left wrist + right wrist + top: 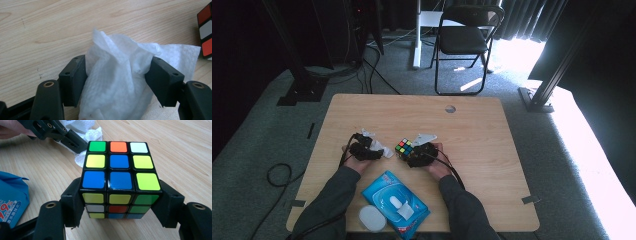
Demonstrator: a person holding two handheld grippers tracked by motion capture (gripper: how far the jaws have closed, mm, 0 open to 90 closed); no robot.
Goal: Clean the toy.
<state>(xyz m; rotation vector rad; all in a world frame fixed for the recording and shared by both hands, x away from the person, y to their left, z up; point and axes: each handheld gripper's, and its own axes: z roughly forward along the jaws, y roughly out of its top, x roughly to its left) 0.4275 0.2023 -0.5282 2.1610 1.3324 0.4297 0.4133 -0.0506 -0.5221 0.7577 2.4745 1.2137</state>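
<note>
The right gripper (117, 205) clamps the puzzle cube (119, 180) mid-table; the left gripper (117, 80), jaws slack around the wipe (120, 75), could lose the wipe.

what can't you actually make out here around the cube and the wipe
- Cube: underside and far faces hidden, right gripper view.
- Wipe: lower end cut off by the bottom edge, left gripper view.
- Blue wipes pack: print too small in the high view, cropped in the right gripper view.

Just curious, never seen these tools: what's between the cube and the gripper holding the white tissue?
Bare wood of the table, plus the wipe's own loose edge reaching toward the cube, as the left gripper view shows.
</note>
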